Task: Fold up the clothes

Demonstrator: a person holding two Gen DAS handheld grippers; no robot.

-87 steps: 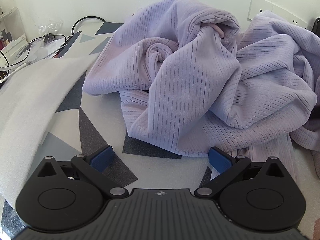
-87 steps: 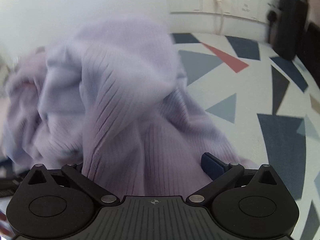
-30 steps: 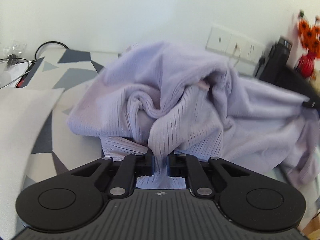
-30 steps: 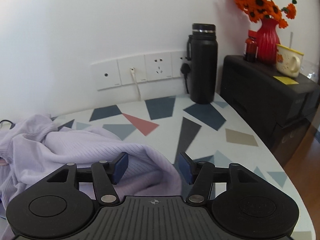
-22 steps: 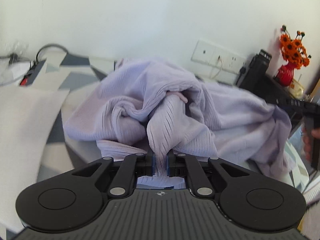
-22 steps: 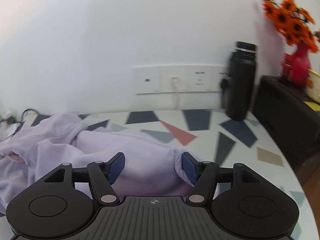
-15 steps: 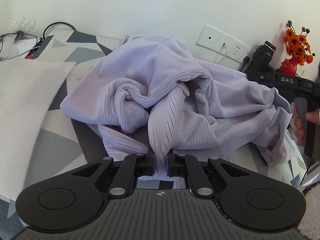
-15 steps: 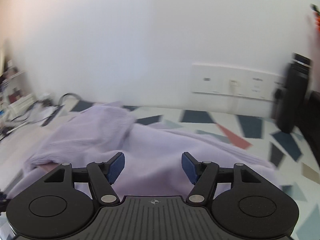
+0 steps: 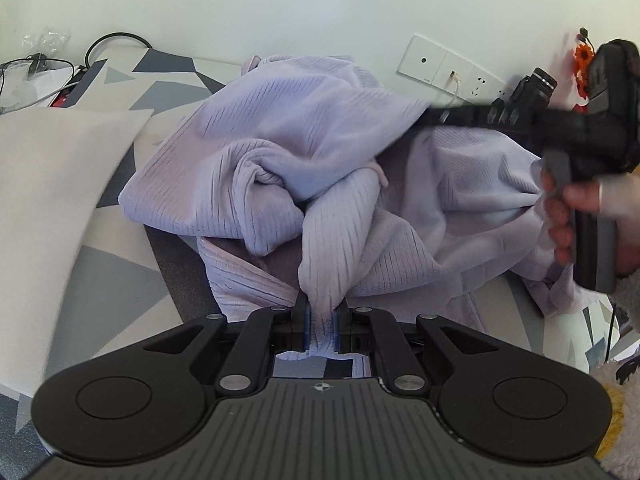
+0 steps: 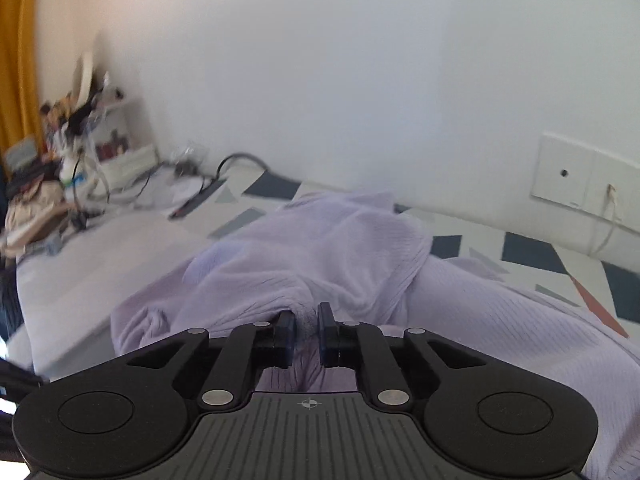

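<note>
Both grippers pinch the crumpled lilac garment (image 9: 320, 152) on the table (image 9: 120, 280).

The garment lies in a twisted heap ahead of both sets of jaws, so the two grips look meant to find separate holds and pull the cloth apart and flat before any fold. The left gripper (image 9: 320, 330) has its jaws drawn narrow on a ribbed tongue of fabric that rises straight out from between them into the heap. The right gripper (image 10: 306, 334), held in a hand (image 9: 580, 216), reaches into the pile from the far right side; its jaws have just been closing and now stand narrow, with a gathered pleat of the garment between them and more cloth bunched just beyond the tips.
</note>
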